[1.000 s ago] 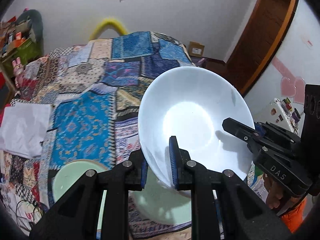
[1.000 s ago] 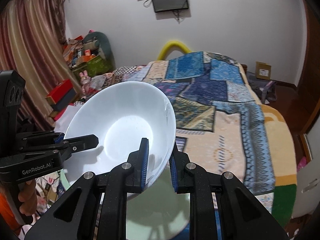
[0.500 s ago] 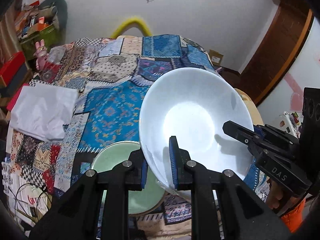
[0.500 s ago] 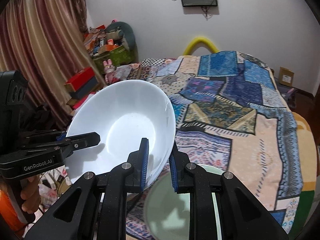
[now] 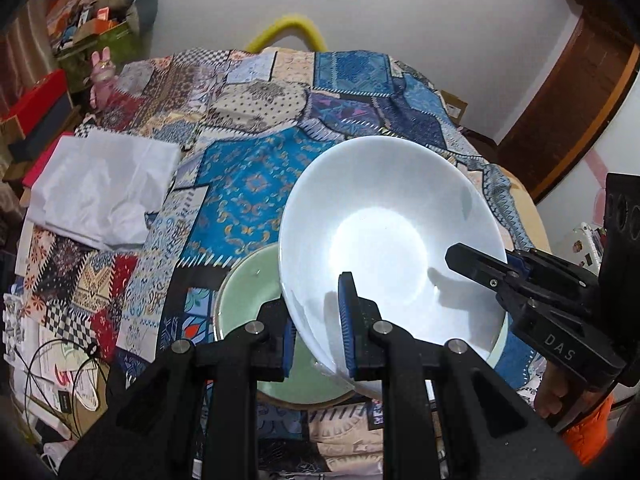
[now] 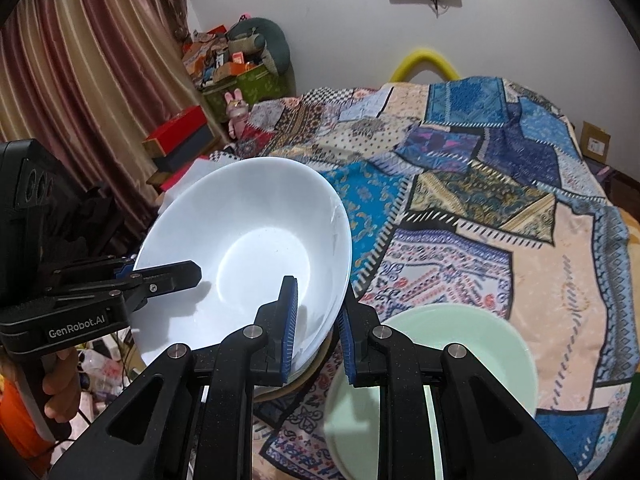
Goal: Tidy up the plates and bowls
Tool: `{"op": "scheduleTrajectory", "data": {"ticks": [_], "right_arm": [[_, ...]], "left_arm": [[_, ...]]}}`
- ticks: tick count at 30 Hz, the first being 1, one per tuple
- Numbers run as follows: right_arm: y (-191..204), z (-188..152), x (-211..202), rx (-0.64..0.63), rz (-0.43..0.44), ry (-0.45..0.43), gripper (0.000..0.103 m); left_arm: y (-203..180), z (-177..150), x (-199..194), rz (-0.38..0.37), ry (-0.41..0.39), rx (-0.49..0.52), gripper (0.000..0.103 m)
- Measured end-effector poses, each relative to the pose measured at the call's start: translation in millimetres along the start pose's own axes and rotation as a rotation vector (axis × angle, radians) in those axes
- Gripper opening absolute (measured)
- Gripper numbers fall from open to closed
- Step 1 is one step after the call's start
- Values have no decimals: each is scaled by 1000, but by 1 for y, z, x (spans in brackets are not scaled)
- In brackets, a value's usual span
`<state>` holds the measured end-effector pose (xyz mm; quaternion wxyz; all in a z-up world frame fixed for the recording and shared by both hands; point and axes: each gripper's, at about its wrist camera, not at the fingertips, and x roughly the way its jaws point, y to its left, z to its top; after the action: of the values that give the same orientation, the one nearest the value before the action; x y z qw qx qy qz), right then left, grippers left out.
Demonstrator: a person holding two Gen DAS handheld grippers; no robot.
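Note:
A large white bowl [image 5: 384, 232] is held above the bed by both grippers, one on each side of its rim. My left gripper [image 5: 318, 330] is shut on the near rim; my right gripper [image 6: 316, 332] is shut on the opposite rim of the bowl [image 6: 248, 240]. Each gripper shows in the other's view, clamped on the rim: the right one [image 5: 480, 264] and the left one [image 6: 172, 276]. A pale green plate [image 5: 248, 292] lies on the quilt right under the bowl. Another pale green dish [image 6: 440, 360] lies to the right of it.
The patchwork quilt [image 5: 248, 176] covers the bed. A white folded cloth [image 5: 100, 188] lies at its left edge. Boxes and clutter [image 6: 232, 64] stand by the curtain on the left. A wooden door frame [image 5: 568, 92] stands at the right.
Both grippers carried the white bowl leftward and downward over the bed. The green plate now lies directly under the bowl, and the second green dish has come into the right wrist view.

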<state>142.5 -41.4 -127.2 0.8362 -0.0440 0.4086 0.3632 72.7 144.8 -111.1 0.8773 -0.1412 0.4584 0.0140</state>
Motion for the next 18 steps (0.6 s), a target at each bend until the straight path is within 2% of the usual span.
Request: {"op": "scheduleTrajectory", "data": {"ticks": [18], "right_arm": [[15,-26,56,24,36,132,18]], "left_arm": [[52,-32,52,14,121,-94,19]]}}
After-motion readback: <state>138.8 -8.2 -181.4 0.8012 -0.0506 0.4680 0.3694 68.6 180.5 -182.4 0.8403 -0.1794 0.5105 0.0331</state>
